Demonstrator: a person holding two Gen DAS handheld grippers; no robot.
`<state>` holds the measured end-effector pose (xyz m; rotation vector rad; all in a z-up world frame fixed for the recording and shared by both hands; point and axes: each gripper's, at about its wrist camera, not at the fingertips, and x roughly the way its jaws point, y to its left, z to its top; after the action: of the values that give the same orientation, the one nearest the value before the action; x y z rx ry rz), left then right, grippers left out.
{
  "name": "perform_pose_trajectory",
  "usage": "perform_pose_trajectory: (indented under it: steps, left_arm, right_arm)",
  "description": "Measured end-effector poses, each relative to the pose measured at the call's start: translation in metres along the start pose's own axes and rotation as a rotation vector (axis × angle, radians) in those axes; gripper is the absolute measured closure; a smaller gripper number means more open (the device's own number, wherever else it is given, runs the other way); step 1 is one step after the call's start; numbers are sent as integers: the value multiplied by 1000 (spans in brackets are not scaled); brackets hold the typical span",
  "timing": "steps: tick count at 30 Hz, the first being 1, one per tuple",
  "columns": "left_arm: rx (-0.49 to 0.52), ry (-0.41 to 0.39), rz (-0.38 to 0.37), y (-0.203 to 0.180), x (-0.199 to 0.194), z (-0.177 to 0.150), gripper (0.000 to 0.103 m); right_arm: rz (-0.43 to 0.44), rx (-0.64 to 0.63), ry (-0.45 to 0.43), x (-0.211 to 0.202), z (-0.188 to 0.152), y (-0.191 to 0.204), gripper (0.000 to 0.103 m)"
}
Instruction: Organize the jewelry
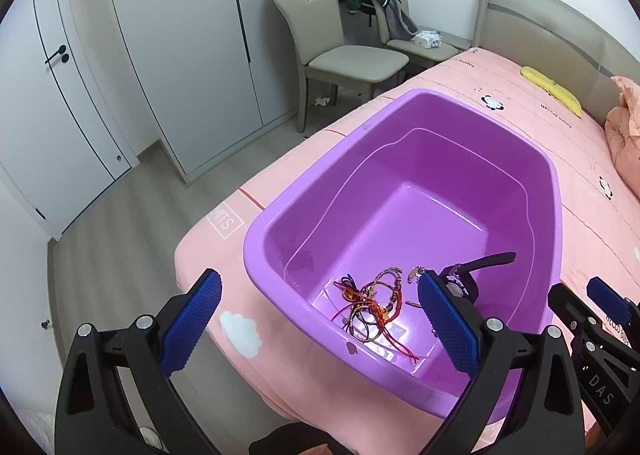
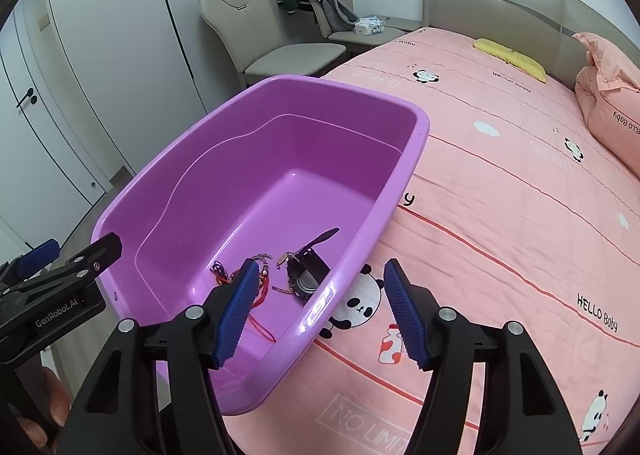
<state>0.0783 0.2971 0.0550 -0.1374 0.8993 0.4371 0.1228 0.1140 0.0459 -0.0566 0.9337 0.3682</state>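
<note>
A purple plastic tub (image 1: 552,191) sits on the pink bed; it also shows in the right wrist view (image 2: 416,135). At its near end lie a tangle of red and coloured cord bracelets (image 1: 376,303) (image 2: 262,275) and a black wristwatch (image 1: 468,275) (image 2: 306,275). My left gripper (image 1: 320,315) is open and empty, straddling the tub's near left corner above the bracelets. My right gripper (image 2: 320,307) is open and empty, straddling the tub's near right rim. Each gripper shows at the edge of the other's view, the right one (image 1: 600,307) and the left one (image 2: 60,275).
The pink panda bedspread (image 2: 500,215) stretches right, with a pink pillow (image 2: 608,103) and a yellow cloth (image 2: 512,55) near the headboard. Two beige chairs (image 1: 344,55), one with a jacket, and white wardrobe doors (image 1: 160,55) stand beyond the bed's left edge.
</note>
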Motion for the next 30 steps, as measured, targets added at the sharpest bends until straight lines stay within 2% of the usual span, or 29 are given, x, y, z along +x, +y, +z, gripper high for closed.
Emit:
perform_pose_trajectory:
  steps: [30]
  left_arm:
    - [-10,-3,2,1,-5,-2,6]
  right_arm:
    - [-16,-2,-1,-8,-2,-2,41]
